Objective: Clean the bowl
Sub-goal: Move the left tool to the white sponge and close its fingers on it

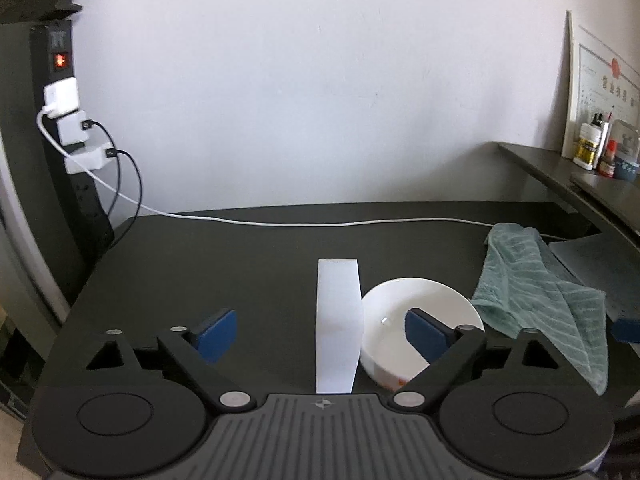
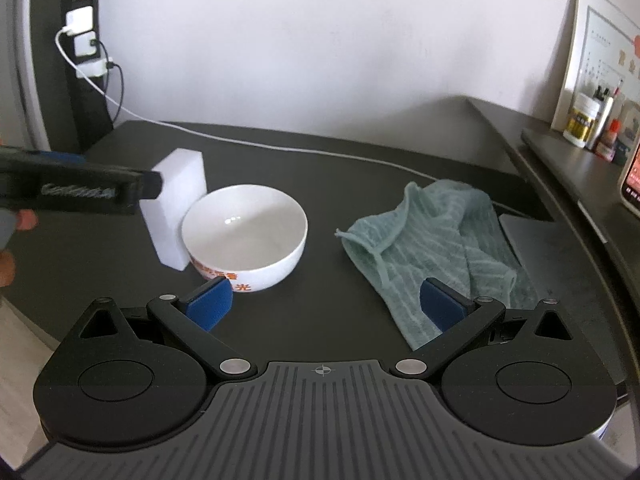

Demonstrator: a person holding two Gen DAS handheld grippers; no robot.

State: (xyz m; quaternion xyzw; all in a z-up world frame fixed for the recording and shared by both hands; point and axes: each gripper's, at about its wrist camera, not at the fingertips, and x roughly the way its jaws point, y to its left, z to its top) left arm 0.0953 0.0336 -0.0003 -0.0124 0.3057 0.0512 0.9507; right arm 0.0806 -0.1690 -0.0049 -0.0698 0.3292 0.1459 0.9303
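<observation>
A glossy white bowl (image 2: 245, 236) sits on the matte dark worktop (image 2: 340, 184) at centre left of the right wrist view, with orange characters along its lower wall; one reads 光. A smooth white block-shaped sponge (image 2: 176, 208) stands upright, touching the bowl's left side. A ribbed pale-green towel (image 2: 432, 240) lies crumpled right of centre. The left gripper (image 1: 320, 336) is spread wide, empty, around the sponge and bowl. The right gripper (image 2: 326, 304) is also spread wide, empty, near the towel.
</observation>
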